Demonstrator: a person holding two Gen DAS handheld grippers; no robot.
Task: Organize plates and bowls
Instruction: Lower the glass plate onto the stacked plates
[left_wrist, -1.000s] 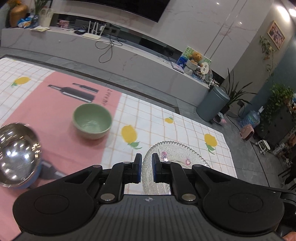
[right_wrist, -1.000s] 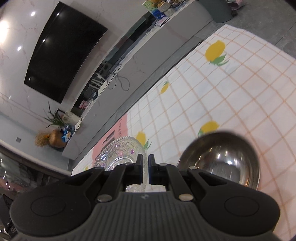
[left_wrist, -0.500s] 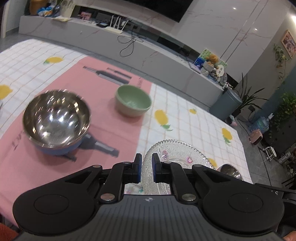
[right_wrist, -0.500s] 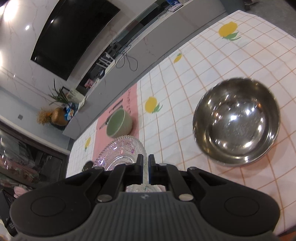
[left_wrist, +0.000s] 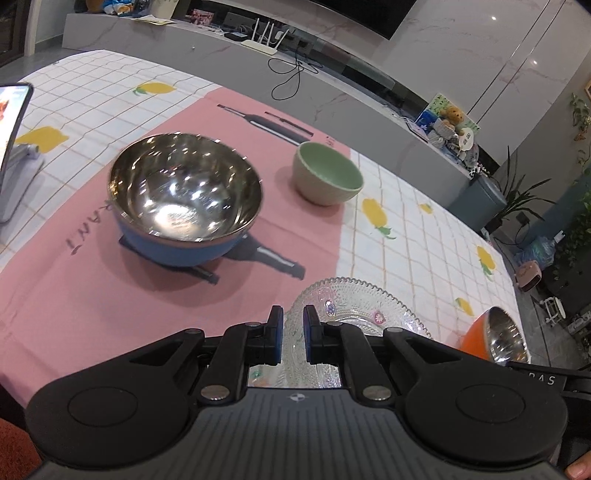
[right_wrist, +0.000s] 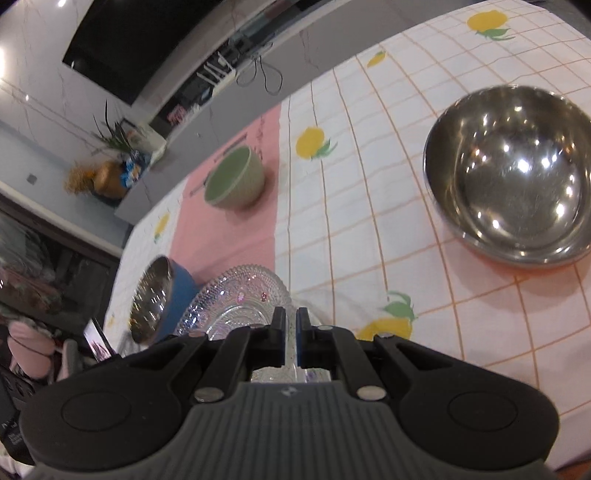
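Both wrist cameras look steeply down, close over the tablecloth, sharing the glass plate and the green bowl.

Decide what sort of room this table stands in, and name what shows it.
Probably a home living room: a large dark TV on a marble wall, a long low console with a router, and houseplants.

Left gripper: matte black plastic, two broad rounded lobes with shallow circular recesses, ribbed grey housing with a small round logo. Linkage arms pinned by silver screws. Fingers faced with blue pads. Right gripper: same build, same blue-lined fingers, same silver screws.
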